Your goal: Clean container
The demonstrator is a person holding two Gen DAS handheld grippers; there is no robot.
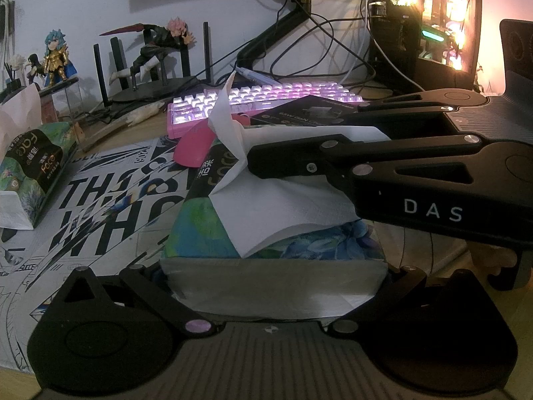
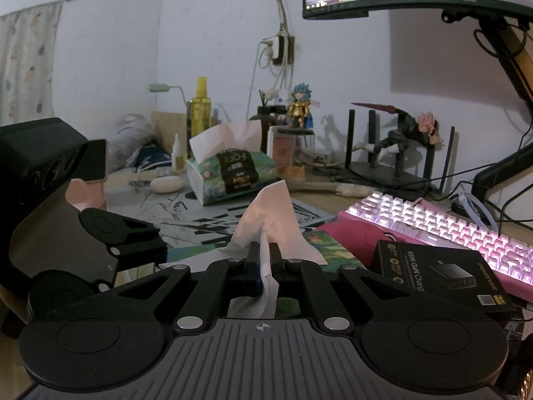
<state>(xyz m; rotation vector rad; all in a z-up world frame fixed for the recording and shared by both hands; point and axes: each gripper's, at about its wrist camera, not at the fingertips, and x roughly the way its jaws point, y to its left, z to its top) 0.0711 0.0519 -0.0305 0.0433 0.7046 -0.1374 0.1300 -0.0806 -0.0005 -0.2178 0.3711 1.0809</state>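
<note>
The right gripper (image 2: 263,266) is clenched on a white tissue (image 2: 266,220), drawing it up from the tissue pack (image 1: 266,243) on the desk mat (image 1: 100,206). The left gripper (image 1: 273,286) is spread wide around the pack, steadying it. No container shows in either view, so wiping has not begun

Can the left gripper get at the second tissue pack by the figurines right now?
Probably not: the left gripper has its jaws spread around the near floral tissue pack; the far green tissue pack lies well off left.
</note>
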